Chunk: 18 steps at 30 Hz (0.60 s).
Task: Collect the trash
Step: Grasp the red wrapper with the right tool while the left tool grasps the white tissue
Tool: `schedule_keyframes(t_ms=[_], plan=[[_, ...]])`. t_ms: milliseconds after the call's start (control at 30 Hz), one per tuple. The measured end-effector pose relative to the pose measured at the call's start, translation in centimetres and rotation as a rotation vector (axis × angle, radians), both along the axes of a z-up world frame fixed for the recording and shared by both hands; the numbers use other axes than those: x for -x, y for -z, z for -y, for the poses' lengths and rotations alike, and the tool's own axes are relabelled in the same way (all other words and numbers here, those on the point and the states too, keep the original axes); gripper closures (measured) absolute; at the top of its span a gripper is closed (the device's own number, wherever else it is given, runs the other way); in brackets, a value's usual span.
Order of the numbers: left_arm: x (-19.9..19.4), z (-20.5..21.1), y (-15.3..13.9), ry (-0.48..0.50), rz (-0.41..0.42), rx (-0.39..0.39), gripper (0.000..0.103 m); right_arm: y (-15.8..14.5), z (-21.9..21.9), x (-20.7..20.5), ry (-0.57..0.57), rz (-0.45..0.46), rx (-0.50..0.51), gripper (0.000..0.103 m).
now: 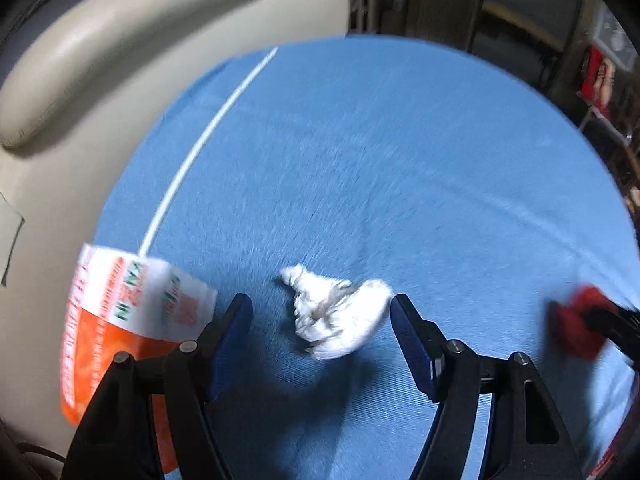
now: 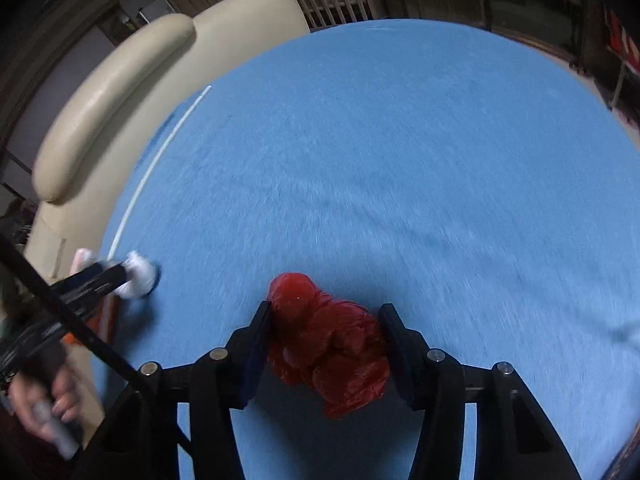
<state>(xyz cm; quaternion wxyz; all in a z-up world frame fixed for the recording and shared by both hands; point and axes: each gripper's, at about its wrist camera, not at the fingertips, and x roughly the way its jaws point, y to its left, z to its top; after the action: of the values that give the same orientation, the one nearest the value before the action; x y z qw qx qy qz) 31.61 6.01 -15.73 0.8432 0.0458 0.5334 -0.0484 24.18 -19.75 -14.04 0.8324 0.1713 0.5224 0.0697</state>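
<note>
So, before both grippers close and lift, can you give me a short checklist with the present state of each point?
1. White crumpled tissue sits between the left gripper fingers: ok.
2. Left fingers pressing the tissue: not ok, a gap shows on both sides.
3. Red crumpled plastic bag sits between the right gripper fingers: ok.
4. Right fingers firmly pinching the bag: cannot tell, they touch its sides but the picture is blurred.
5. Orange and white packet kept out of the left fingers: ok, it lies just beside them.
6. Blue cloth not caught under the fingers: cannot tell.
</note>
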Motion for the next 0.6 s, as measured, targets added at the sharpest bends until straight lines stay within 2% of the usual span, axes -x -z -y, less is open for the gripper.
schedule_keyframes(t_ms=[67, 100, 167, 200, 267, 600], plan=[[0.0, -0.3, 0.4, 0.013, -0.021, 0.085, 0.058, -0.5, 0.8, 2.1, 0.007, 0.013, -0.04, 0.048], [0.2, -0.4, 0.4, 0.014, -0.03, 0.126, 0.06, -0.9, 1.4, 3.3, 0.012, 0.022, -0.063, 0.048], [0.7, -0.2, 0.1, 0.012, -0.006, 0.123, 0.069, -1.2, 1.9, 5.1, 0.02, 0.037, -0.088, 0.048], [1.0, -0.2, -0.1, 0.016, -0.002, 0.127, 0.071, -1.3, 2.0, 5.5, 0.024, 0.044, -0.098, 0.048], [1.8, -0.2, -0.3, 0.018, 0.004, 0.145, 0.088, -1.6, 2.6, 7.3, 0.034, 0.057, -0.135, 0.048], [9.9, 1.2, -3.4, 0.048, 0.071, 0.166, 0.088, -3.3, 4.3, 14.7, 0.081, 0.14, -0.216, 0.048]])
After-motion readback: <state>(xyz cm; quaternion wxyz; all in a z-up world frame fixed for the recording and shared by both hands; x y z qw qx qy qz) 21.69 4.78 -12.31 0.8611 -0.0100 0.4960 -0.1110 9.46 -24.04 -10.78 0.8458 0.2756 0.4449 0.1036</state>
